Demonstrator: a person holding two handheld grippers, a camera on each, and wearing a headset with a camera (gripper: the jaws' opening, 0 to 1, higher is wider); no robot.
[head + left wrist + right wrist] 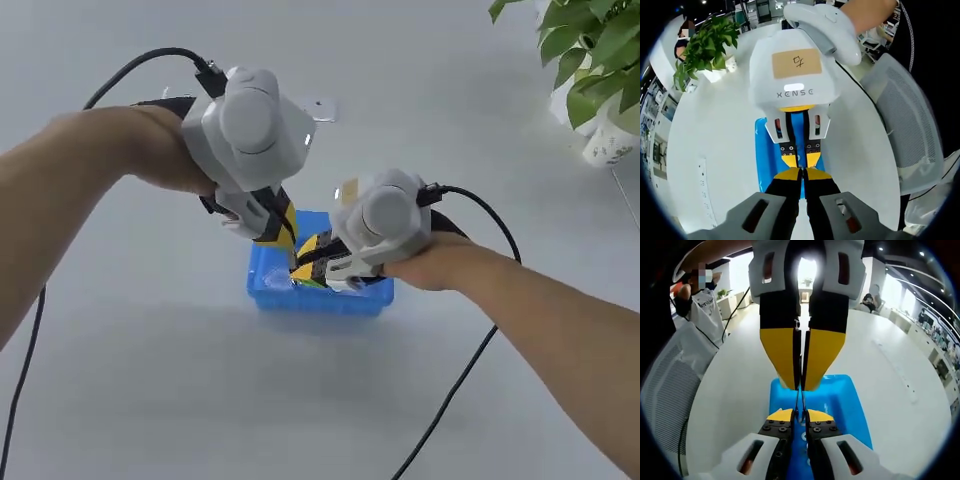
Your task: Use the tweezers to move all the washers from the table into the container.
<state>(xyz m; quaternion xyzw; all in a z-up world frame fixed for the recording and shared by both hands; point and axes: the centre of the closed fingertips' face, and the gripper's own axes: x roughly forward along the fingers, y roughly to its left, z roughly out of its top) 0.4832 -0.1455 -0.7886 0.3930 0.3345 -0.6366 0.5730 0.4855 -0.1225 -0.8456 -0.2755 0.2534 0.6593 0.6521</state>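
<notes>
- Tweezers [801, 399] run tip to tip between our two grippers, directly over the blue container [845, 400].
- We see our right gripper [801, 414] pinching one end; our left gripper [803, 171], facing it, pinches the other.
- Well beyond the right gripper stands a potted plant [590, 60].

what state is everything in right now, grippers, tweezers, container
left gripper, shut on one end of the tweezers
right gripper, shut on the other end
tweezers, held between both grippers, above the container
container, open-topped, upright on the table, contents hidden by the grippers
</notes>
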